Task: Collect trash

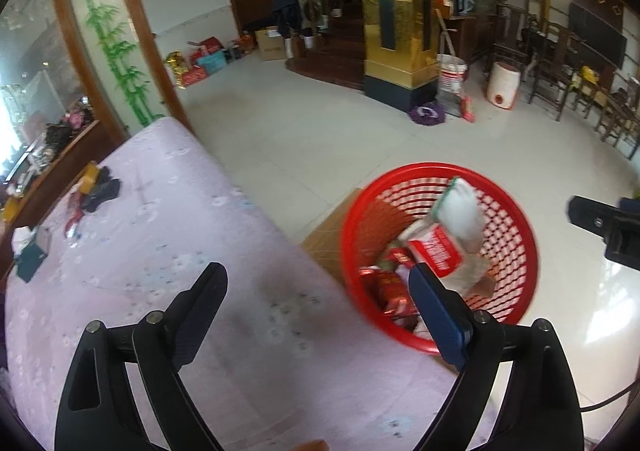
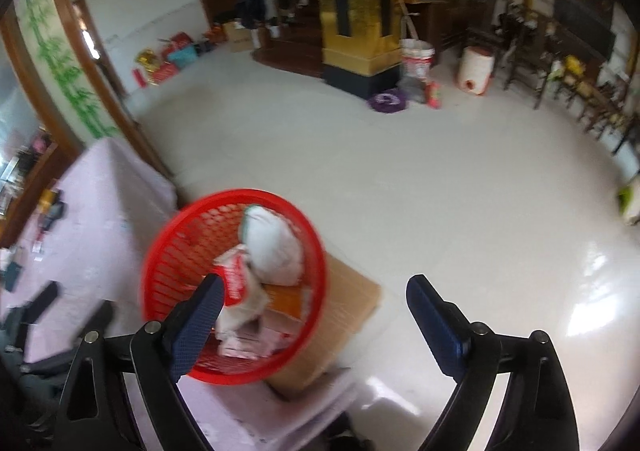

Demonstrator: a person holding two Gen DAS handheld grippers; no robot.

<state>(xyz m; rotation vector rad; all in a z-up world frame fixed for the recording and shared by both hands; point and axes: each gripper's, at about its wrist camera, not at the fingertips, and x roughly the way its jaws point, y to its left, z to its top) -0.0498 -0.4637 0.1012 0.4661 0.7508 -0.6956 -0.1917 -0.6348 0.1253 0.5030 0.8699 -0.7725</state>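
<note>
A red mesh basket (image 1: 514, 247) (image 2: 168, 271) rests on a cardboard box (image 1: 332, 231) (image 2: 352, 303) beside the pink-clothed table (image 1: 160, 231). Inside it lie a white bag (image 1: 460, 211) (image 2: 272, 247), a red-and-white packet (image 1: 438, 253) (image 2: 236, 283) and other red wrappers. My left gripper (image 1: 316, 271) is open and empty over the table's edge, its right finger in front of the basket. My right gripper (image 2: 314, 283) is open and empty too, with its left finger over the basket and its right finger over the floor. Part of the right gripper (image 1: 600, 223) shows at the edge of the left wrist view.
On the far side of the table lie a dark cloth with a yellow item (image 1: 100, 187) and a dark green object (image 1: 32, 259). Across the tiled floor (image 2: 440, 191) stand a gold pillar (image 1: 396, 11), white buckets (image 1: 452, 73) and wooden chairs (image 1: 552, 71).
</note>
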